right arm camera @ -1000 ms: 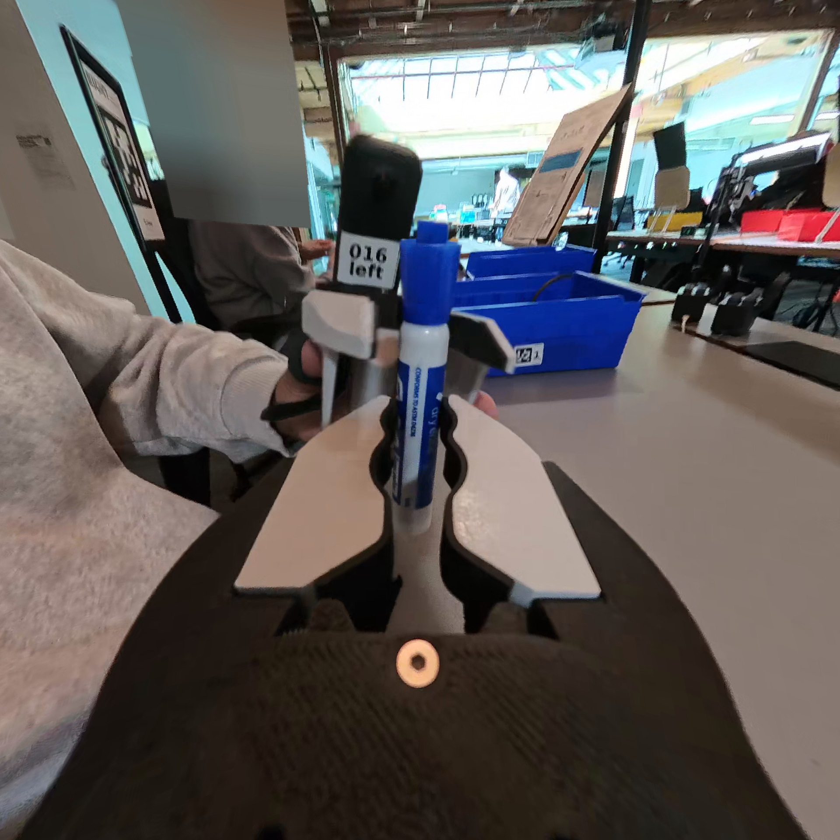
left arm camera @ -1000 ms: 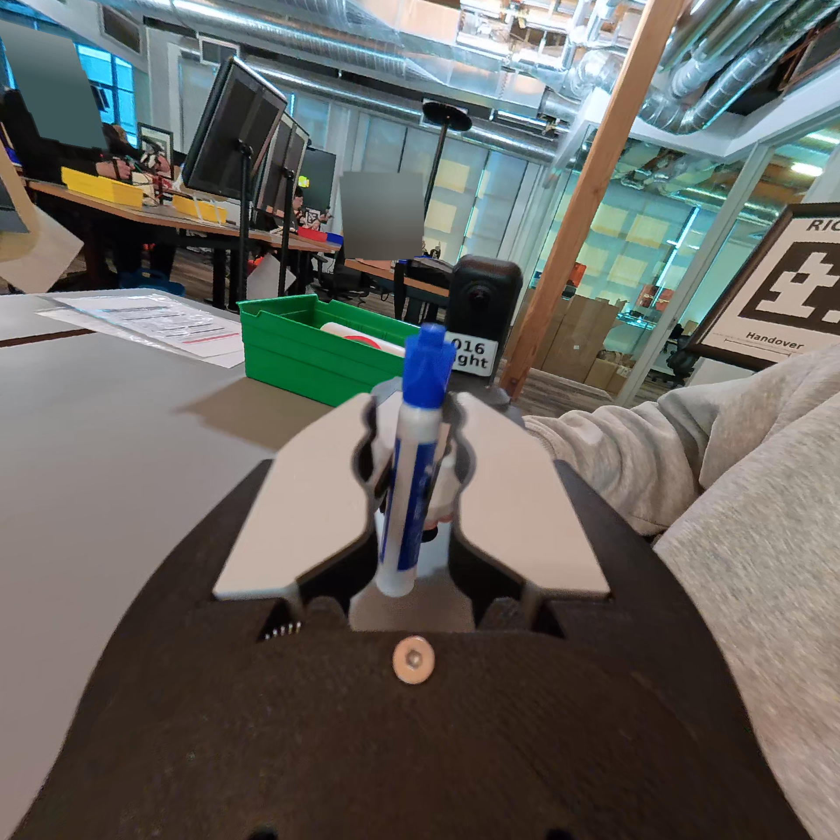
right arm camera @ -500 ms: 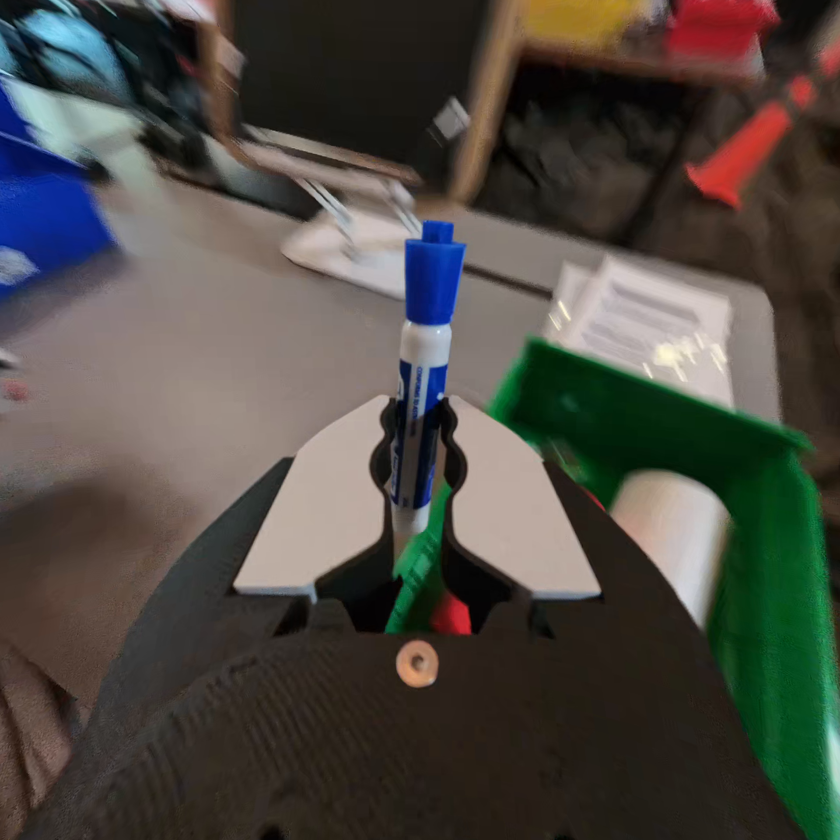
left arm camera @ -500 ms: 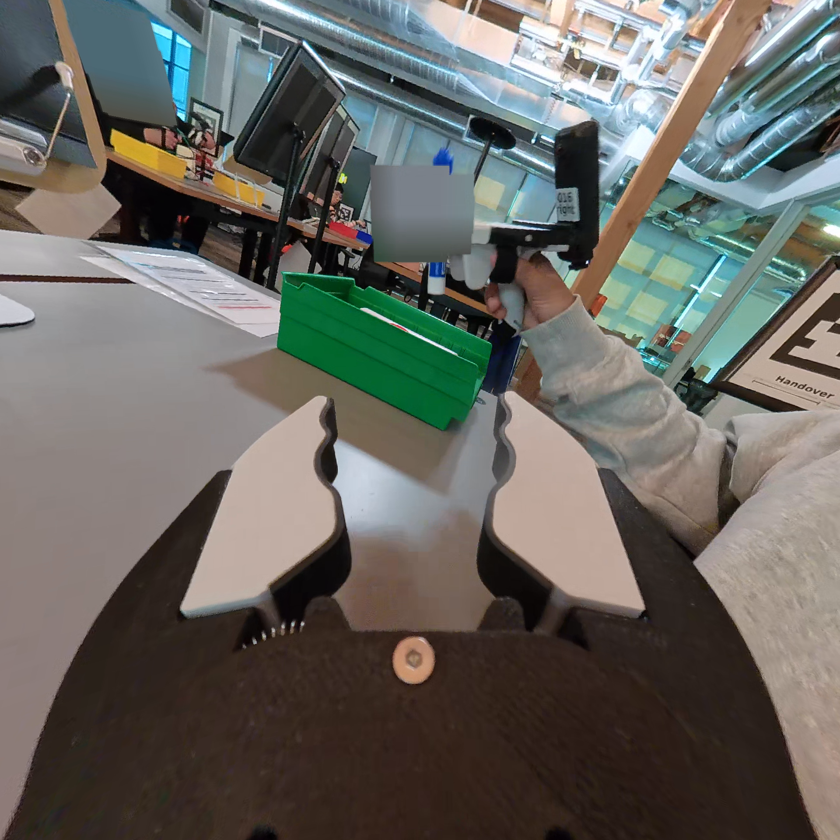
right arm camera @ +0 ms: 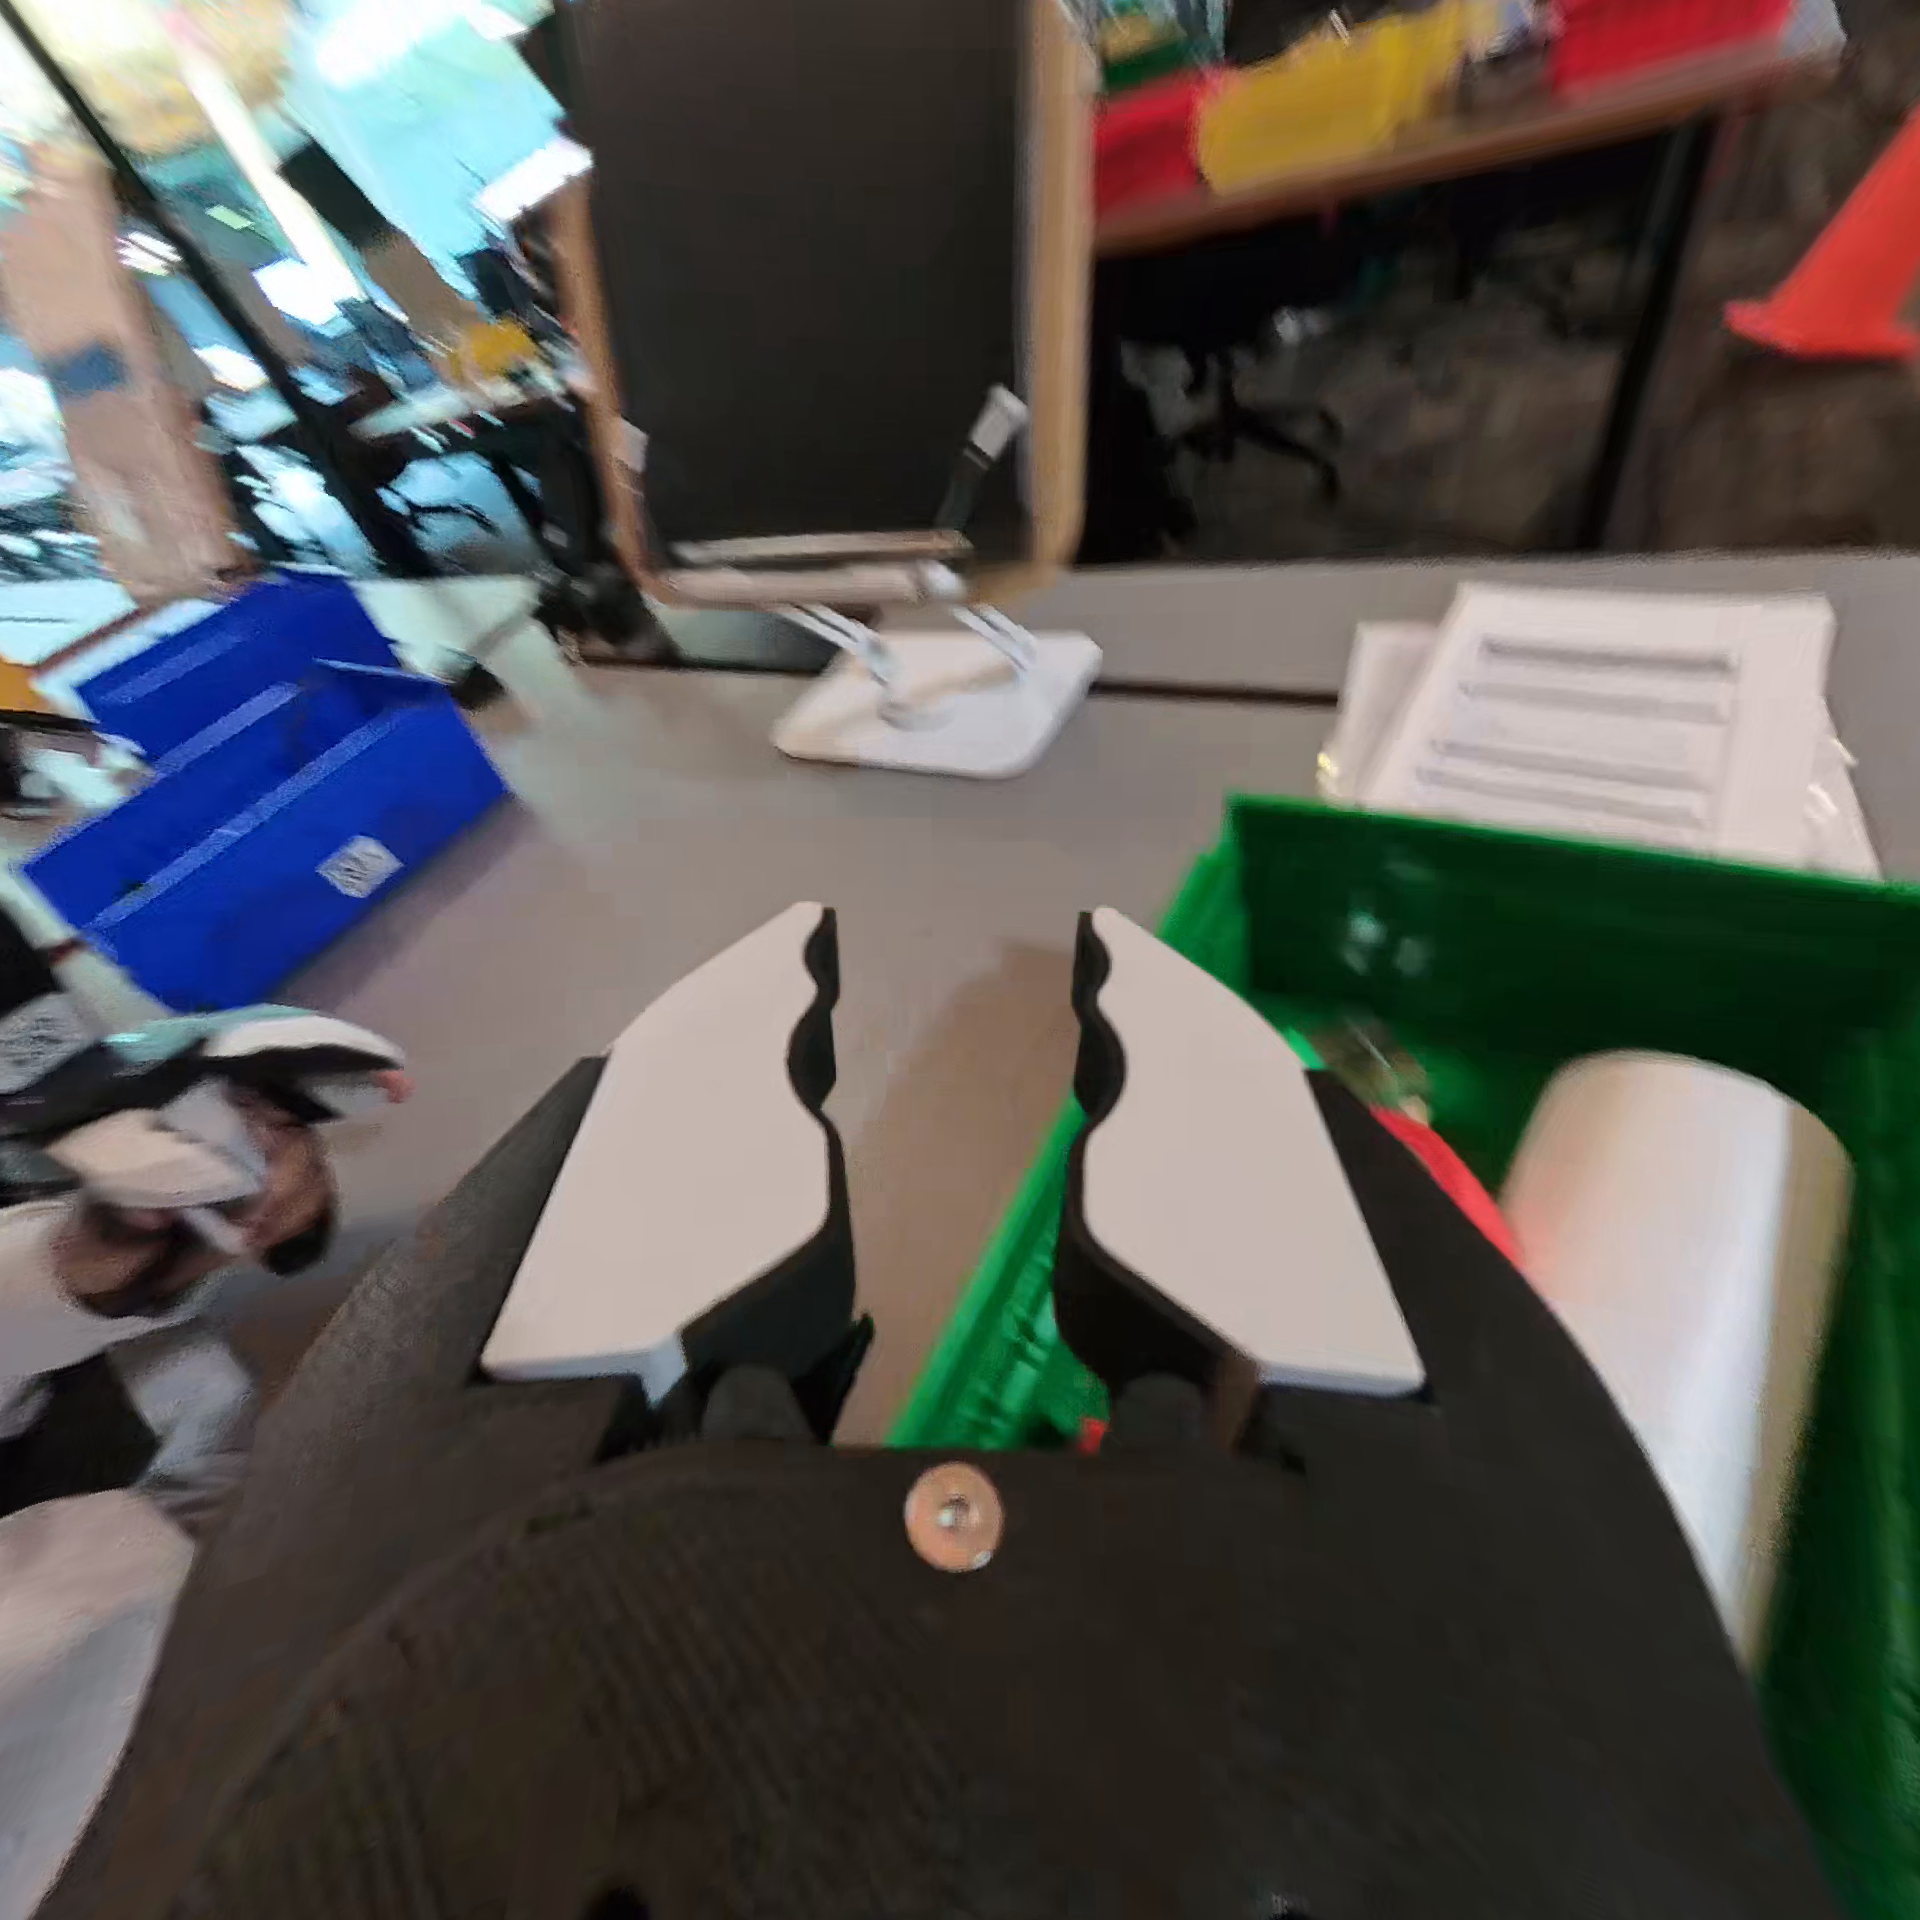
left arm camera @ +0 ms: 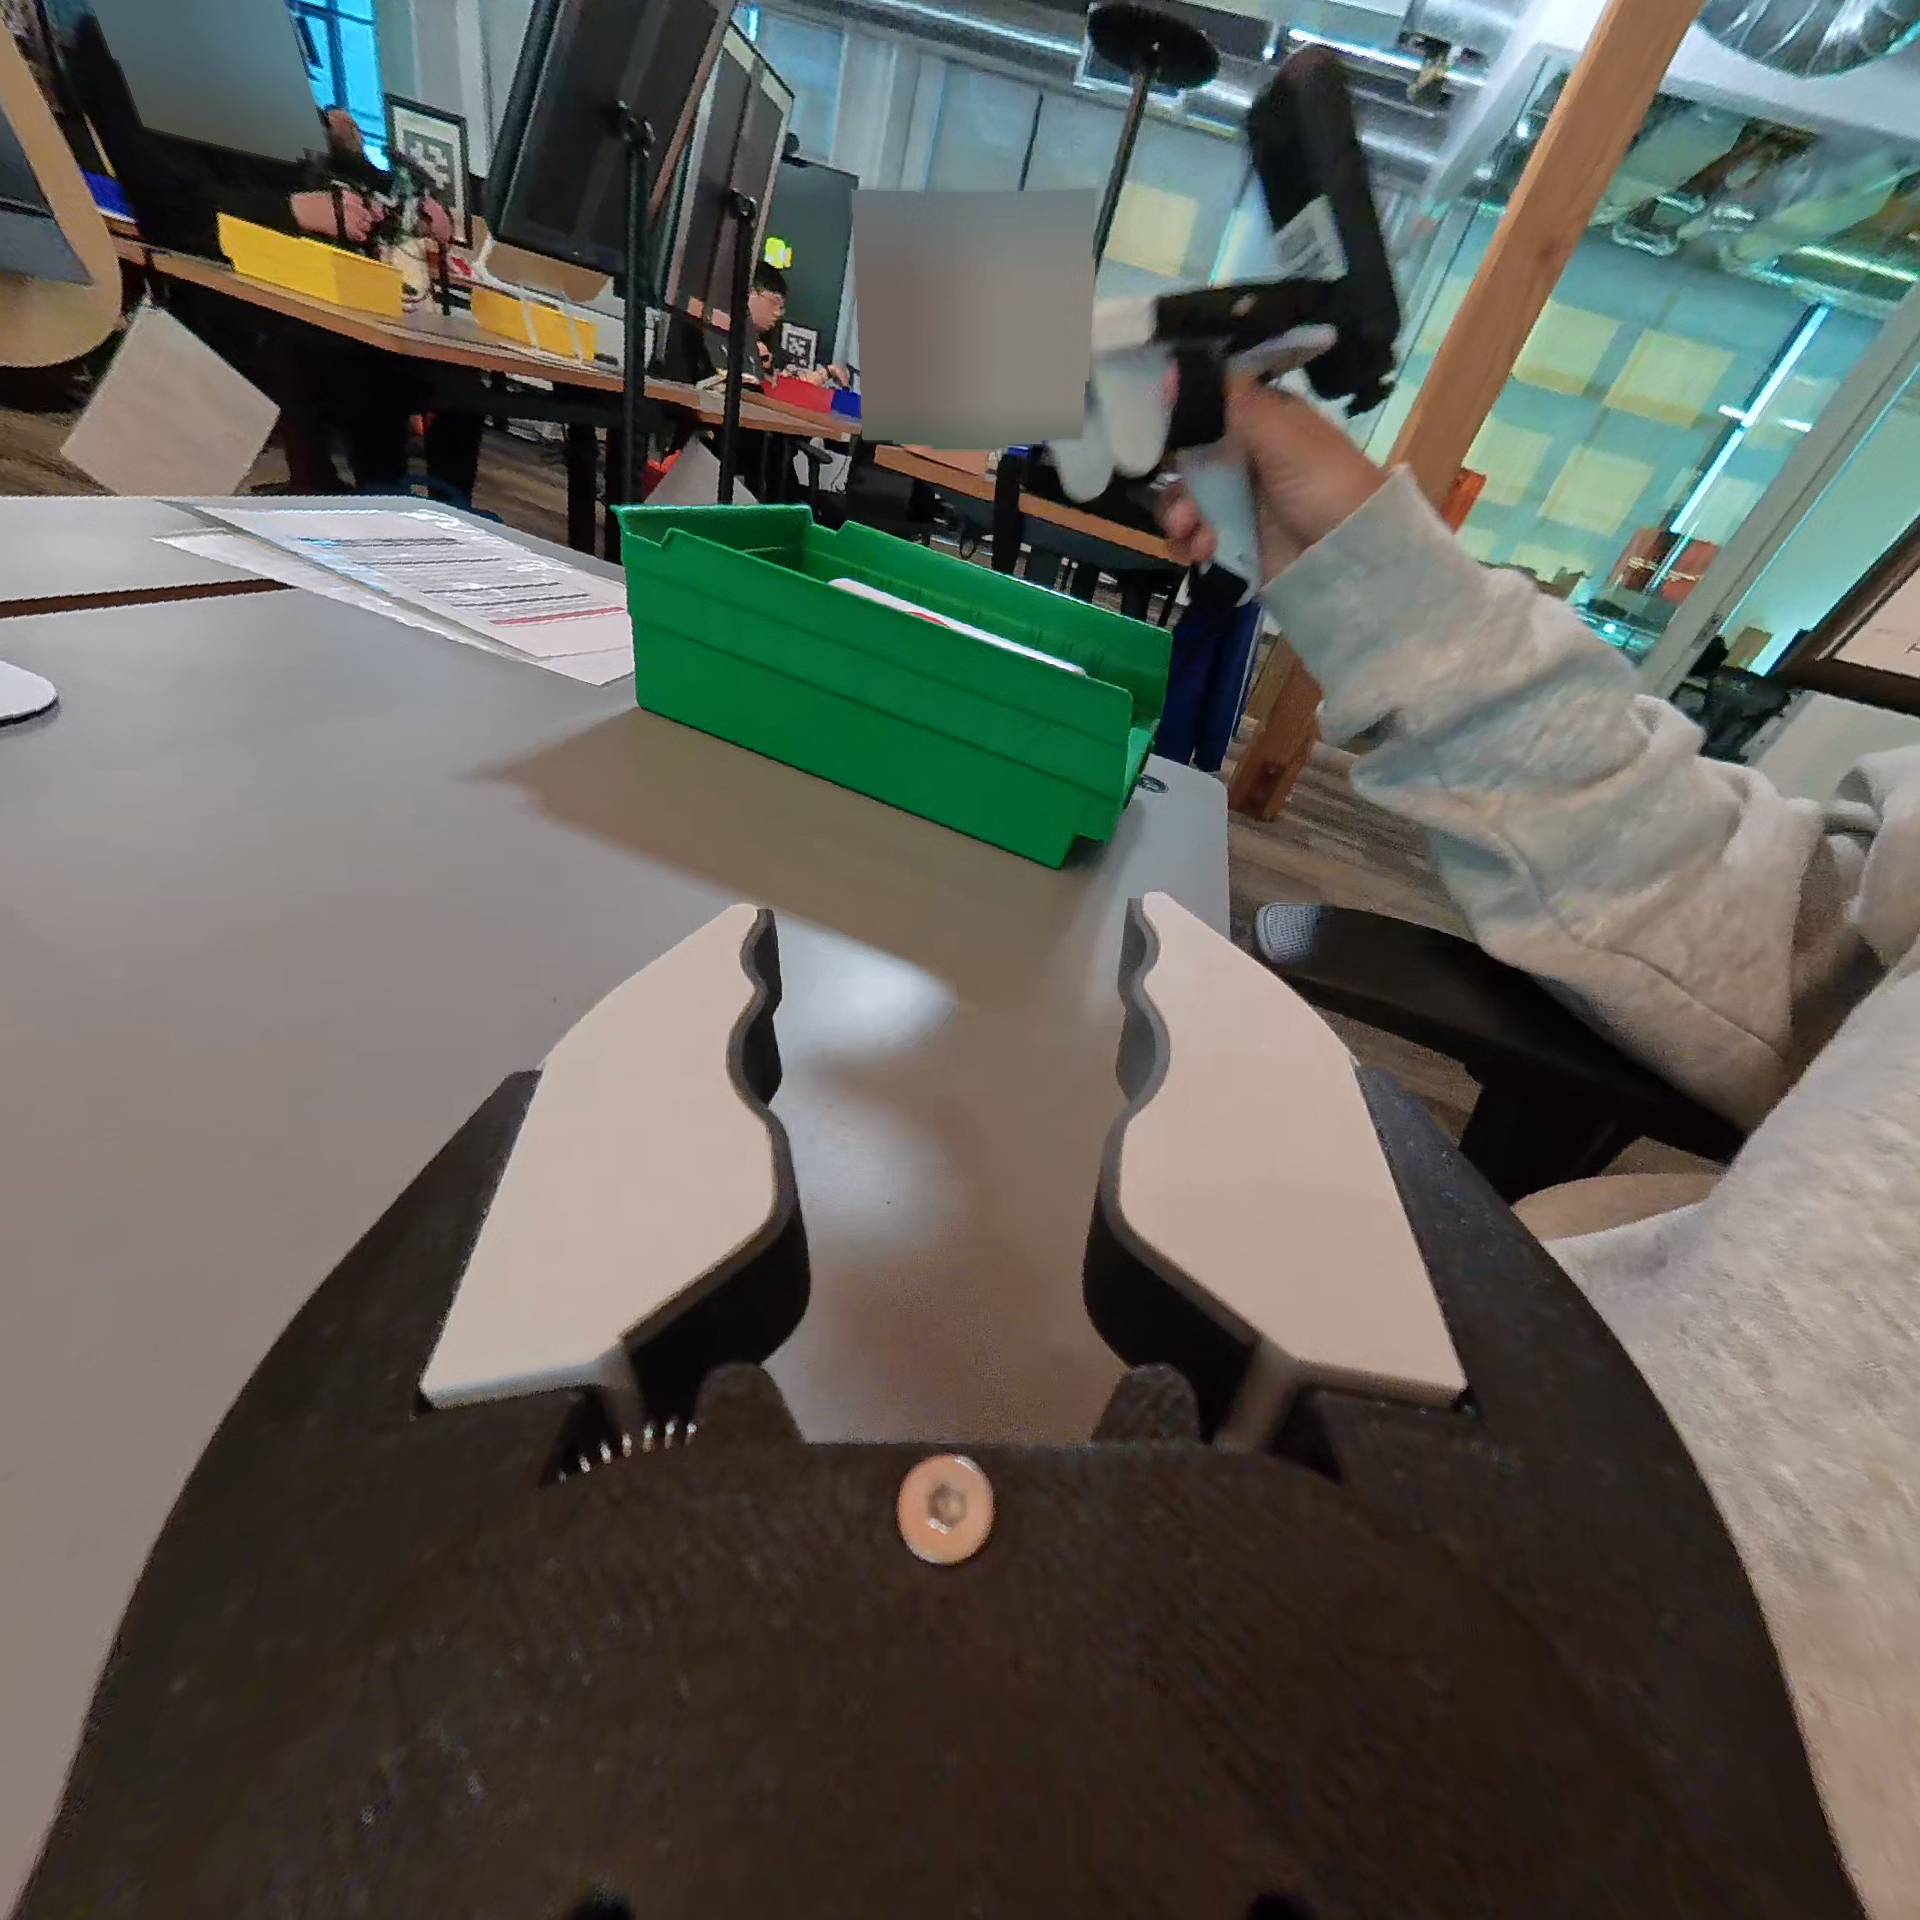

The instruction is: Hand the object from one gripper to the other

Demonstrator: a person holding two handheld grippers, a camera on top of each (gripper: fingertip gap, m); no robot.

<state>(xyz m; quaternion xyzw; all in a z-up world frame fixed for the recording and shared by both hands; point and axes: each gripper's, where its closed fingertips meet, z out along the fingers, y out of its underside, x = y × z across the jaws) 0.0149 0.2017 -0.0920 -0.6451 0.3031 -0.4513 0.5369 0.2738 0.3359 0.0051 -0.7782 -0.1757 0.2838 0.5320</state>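
Note:
My left gripper (left arm camera: 951, 909) is open and empty, low over the grey table (left arm camera: 312, 883). My right gripper (right arm camera: 953, 914) is also open and empty, and hangs over the near left rim of the green bin (right arm camera: 1558, 914). In the left wrist view the right gripper (left arm camera: 1226, 343) is held up by a hand in a grey sleeve above the green bin (left arm camera: 883, 707); a blur patch hides its fingertips. The left gripper (right arm camera: 208, 1091) shows blurred at the left edge of the right wrist view. The blue marker is not in view in either frame.
A white roll (right arm camera: 1662, 1299) and something red (right arm camera: 1444, 1174) lie in the green bin. Blue bins (right arm camera: 260, 790) stand at the left. A monitor on a white stand (right arm camera: 935, 707) and a stack of papers (right arm camera: 1600, 717) are at the back of the table. The gap from one gripper's tips to the other's is roughly 30 cm.
The left gripper let go of the marker and stayed open. The right gripper carried the marker over the green bin and has opened; the marker is gone from view.

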